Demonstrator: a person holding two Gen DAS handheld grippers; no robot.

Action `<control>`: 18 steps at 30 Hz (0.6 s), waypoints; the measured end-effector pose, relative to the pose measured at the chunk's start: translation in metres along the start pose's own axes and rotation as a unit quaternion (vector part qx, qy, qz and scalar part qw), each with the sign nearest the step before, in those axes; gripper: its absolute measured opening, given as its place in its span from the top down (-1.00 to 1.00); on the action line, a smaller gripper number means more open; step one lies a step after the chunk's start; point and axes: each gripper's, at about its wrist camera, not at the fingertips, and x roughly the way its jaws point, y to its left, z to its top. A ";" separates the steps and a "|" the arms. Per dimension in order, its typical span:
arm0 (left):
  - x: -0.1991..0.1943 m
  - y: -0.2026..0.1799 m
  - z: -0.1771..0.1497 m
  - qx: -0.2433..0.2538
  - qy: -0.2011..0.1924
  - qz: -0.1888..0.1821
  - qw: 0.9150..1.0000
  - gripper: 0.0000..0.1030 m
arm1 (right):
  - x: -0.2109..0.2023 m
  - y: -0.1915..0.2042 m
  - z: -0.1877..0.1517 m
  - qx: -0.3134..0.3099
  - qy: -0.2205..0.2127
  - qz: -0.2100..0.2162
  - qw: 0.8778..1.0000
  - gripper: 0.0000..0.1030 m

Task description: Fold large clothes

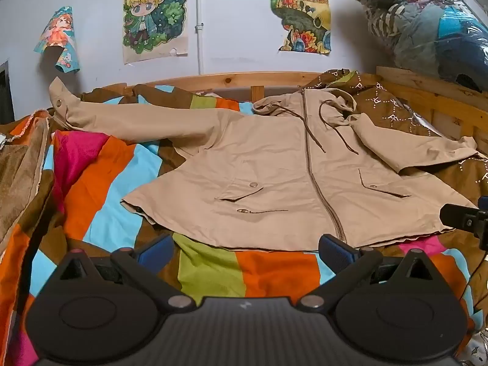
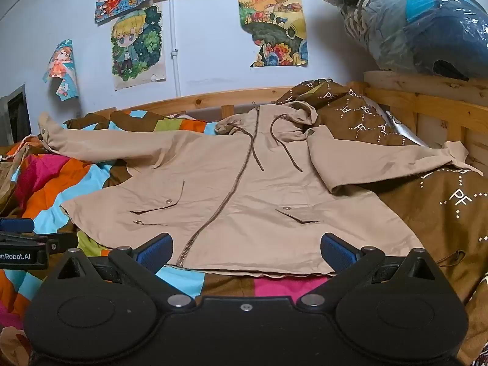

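Note:
A beige hooded jacket [image 1: 274,177] lies flat, front up and zipped, on a bed with a colourful patchwork cover [image 1: 213,268]. Its left sleeve [image 1: 137,116] stretches toward the wall; its right sleeve [image 1: 411,149] lies over a brown blanket. My left gripper [image 1: 245,251] is open and empty just before the jacket's hem. In the right wrist view the jacket [image 2: 244,189] fills the middle, and my right gripper [image 2: 245,250] is open and empty at the hem by the zipper's end. Each gripper shows at the edge of the other's view: the right one [image 1: 466,216], the left one [image 2: 21,244].
A brown blanket with white dotted lettering [image 2: 442,201] lies at the right. A wooden bed frame [image 1: 244,79] runs along the wall and right side. A plastic-wrapped bundle [image 2: 411,18] sits on the frame's right corner. Posters [image 1: 152,15] hang on the wall.

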 end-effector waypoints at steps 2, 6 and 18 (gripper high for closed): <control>0.000 0.000 0.000 -0.002 0.001 -0.001 1.000 -0.99 | 0.000 0.000 0.000 0.001 0.001 0.001 1.000 -0.99; 0.002 0.000 -0.003 -0.006 0.002 -0.001 1.000 -0.99 | 0.001 0.000 0.000 0.002 0.002 0.000 1.000 -0.99; 0.003 0.002 -0.001 -0.009 0.008 -0.004 1.000 -0.99 | -0.001 -0.001 -0.003 0.005 0.006 0.002 1.000 -0.99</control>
